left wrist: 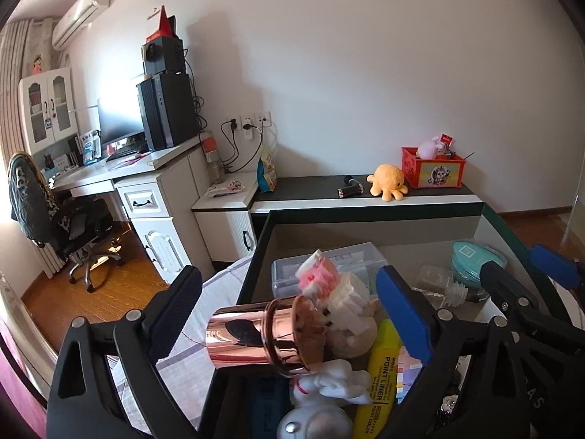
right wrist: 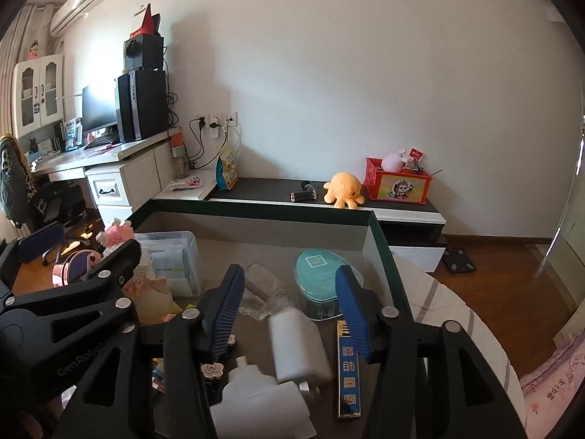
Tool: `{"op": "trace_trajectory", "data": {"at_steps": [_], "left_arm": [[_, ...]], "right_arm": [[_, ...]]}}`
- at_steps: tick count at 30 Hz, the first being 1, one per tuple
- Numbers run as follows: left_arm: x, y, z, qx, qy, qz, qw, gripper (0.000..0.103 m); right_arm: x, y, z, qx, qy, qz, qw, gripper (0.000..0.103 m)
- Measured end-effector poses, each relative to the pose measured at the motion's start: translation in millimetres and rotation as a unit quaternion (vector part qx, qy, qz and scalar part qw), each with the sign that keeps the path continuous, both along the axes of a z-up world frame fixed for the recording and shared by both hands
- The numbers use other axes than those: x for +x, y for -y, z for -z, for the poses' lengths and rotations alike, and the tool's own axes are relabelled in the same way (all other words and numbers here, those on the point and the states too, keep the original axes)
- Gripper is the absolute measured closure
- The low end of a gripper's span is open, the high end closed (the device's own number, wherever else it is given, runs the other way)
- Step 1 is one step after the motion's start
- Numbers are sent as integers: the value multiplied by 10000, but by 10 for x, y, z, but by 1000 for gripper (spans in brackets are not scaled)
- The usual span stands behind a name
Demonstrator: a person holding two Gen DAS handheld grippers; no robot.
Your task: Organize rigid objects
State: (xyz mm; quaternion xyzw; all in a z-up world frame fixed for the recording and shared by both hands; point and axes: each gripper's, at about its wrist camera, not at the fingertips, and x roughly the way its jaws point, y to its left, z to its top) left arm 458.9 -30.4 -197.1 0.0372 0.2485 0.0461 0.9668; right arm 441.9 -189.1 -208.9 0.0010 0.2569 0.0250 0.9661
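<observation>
1. The dark-rimmed storage box holds the clutter.
2. Left gripper, over the box's left rim, gapes wide; the rose-gold cylinder lies loose between its jaws.
3. Right gripper, over the box's middle, stands open around a blurred white charger.

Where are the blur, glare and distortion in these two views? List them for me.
Left wrist view: the rose-gold cylinder carries mirror glare; the pink-and-white block figure is smeared; walls bow toward the dark corners. Right wrist view: the white bottle between the open right gripper fingers is motion-blurred; sunlight glares off the floor at right.
</observation>
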Motion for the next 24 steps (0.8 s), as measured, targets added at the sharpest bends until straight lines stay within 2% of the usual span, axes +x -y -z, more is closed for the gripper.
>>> {"op": "trace_trajectory", "data": {"at_steps": [2,5,8,10,13,18,24], "left_arm": [[-35,-80,-43,-158,-37,16,9999,0],[-198,-145,-166,-232,-72,126,9996,0],[-509,-163,-316,-11,129,45,9999,0],[-724,-205,-403,22,206,-11,9998,0],[-1046,-296,-538,-217,194,66,9996,0],[-1671,-293,-778,-81,500,131,9986,0],[-2366,-321,-1031,-192,805,252,9963,0]], "right_arm": [[-30,54,-31,23,27,144,9999,21],[-138,85,-153,72,135,90,9998,18],[-355,60,-318,50,254,43,9997,13],[-547,59,-433,64,338,76,9994,0],[-863,40,-596,156,468,23,9988,0],[-1510,-19,-856,150,702,-32,9974,0],[-2240,-24,-1093,164,1001,-27,9948,0]]}}
